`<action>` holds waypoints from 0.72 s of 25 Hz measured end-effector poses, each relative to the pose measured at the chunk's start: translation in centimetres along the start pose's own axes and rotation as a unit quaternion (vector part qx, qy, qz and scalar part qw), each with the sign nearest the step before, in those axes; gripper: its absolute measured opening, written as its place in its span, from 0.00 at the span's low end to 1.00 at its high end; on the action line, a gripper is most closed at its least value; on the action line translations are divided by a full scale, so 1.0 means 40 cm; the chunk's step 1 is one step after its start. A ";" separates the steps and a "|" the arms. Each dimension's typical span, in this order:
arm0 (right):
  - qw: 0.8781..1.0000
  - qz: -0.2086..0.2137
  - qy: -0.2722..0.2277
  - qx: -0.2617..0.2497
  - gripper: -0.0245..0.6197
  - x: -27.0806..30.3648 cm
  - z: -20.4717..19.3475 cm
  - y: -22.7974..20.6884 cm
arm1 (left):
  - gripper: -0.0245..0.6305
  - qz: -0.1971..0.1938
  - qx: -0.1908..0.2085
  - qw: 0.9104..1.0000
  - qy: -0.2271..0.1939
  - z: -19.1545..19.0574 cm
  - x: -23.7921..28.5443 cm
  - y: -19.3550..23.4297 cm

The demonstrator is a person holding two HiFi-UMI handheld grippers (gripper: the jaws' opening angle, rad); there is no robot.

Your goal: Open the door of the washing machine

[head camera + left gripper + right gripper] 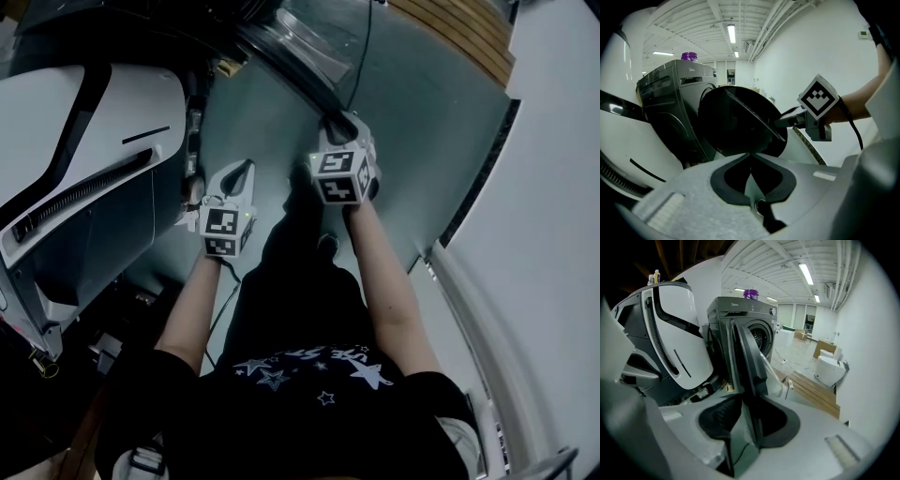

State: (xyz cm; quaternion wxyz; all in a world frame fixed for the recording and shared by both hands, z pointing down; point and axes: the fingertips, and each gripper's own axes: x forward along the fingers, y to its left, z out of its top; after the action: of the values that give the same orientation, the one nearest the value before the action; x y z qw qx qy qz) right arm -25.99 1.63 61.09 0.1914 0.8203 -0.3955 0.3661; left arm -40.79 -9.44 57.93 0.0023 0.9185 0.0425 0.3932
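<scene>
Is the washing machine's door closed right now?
No: in the right gripper view the door stands swung out from the washing machine, leaving its drum opening exposed behind it.

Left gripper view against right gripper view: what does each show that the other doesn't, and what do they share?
Only the left gripper view: the right gripper at the door's rim, with the forearm behind it. Only the right gripper view: the drum's inside, wooden boards, and the door's edge between that gripper's own jaws. Both: the washer with its door open, the purple container on top, the white casing beside it.
</scene>
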 end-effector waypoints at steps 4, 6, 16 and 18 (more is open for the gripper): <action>1.000 0.017 -0.007 -0.017 0.21 -0.012 -0.017 0.070 | 0.05 0.009 -0.002 1.000 0.001 -0.020 -0.020 -0.007; 0.999 0.031 -0.004 -0.014 0.19 -0.021 -0.026 0.101 | 0.05 0.016 0.000 1.000 0.001 -0.026 -0.031 -0.012; 0.995 0.095 0.007 -0.023 0.19 -0.134 -0.103 0.179 | 0.05 0.046 0.012 0.999 -0.014 -0.030 -0.111 -0.055; 0.995 0.096 -0.001 -0.020 0.19 -0.193 -0.103 0.175 | 0.05 0.050 0.011 0.998 -0.024 -0.018 -0.140 -0.081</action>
State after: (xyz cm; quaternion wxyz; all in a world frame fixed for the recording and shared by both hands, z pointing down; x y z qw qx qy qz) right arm -36.58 3.74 58.15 0.1710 0.7747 -0.4800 0.3744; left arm -45.42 -6.69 54.26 -0.0264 0.9287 0.0010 0.3700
